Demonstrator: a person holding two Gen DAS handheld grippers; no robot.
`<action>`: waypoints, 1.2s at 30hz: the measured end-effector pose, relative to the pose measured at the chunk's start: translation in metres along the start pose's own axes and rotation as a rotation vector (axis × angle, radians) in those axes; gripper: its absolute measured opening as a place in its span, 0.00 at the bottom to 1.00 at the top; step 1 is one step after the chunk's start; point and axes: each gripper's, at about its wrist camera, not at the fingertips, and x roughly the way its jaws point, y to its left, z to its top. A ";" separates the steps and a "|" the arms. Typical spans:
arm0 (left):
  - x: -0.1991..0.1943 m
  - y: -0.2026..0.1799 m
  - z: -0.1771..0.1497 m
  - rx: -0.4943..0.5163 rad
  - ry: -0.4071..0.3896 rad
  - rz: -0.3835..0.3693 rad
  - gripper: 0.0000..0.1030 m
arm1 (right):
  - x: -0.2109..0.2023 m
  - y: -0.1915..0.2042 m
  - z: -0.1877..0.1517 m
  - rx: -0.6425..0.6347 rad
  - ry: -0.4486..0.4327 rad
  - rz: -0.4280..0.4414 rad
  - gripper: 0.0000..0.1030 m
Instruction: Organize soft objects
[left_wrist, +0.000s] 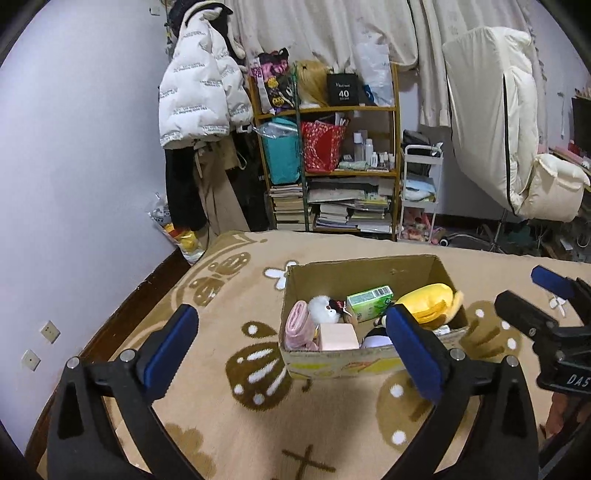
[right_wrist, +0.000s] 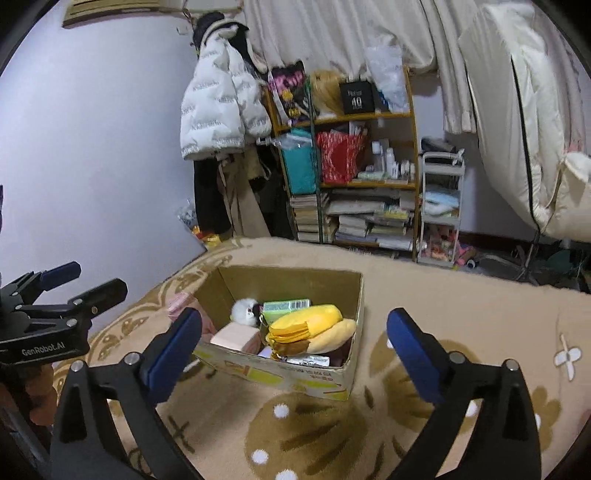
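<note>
Left wrist view, nearest first: my left gripper (left_wrist: 291, 339) hangs with jaws spread wide and nothing between them, just short of the box (left_wrist: 369, 363). My right gripper (right_wrist: 295, 341) is likewise released and empty, on the near side of the box and off to its right. I judge both are held back and open to leave the box mouth unobstructed while I choose a target.

The box sits on the blanket (left_wrist: 332, 424), open-topped, so its contents can be reached from above. Inside it, against the near wall, lie a pink block (left_wrist: 338, 336) and, at the left wall, a pink roll (left_wrist: 297, 325). Behind the block is a white plush (left_wrist: 323, 308); a green carton (left_wrist: 369, 302) leans toward the back. A yellow plush (left_wrist: 430, 301) fills the right side, resting over other items I cannot identify.

Beyond the box, a shelf (left_wrist: 332, 155) stands against the wall.

In my judgement the soft items are already gathered in the box.
</note>
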 end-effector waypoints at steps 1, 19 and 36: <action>-0.005 0.001 -0.002 -0.001 -0.005 -0.001 0.98 | -0.005 0.002 0.001 -0.003 -0.007 0.001 1.00; -0.083 0.008 -0.030 0.013 -0.136 0.007 0.99 | -0.075 0.013 -0.019 -0.052 -0.086 -0.039 1.00; -0.050 0.004 -0.045 0.024 -0.099 0.018 0.99 | -0.060 -0.007 -0.030 0.000 -0.062 -0.047 1.00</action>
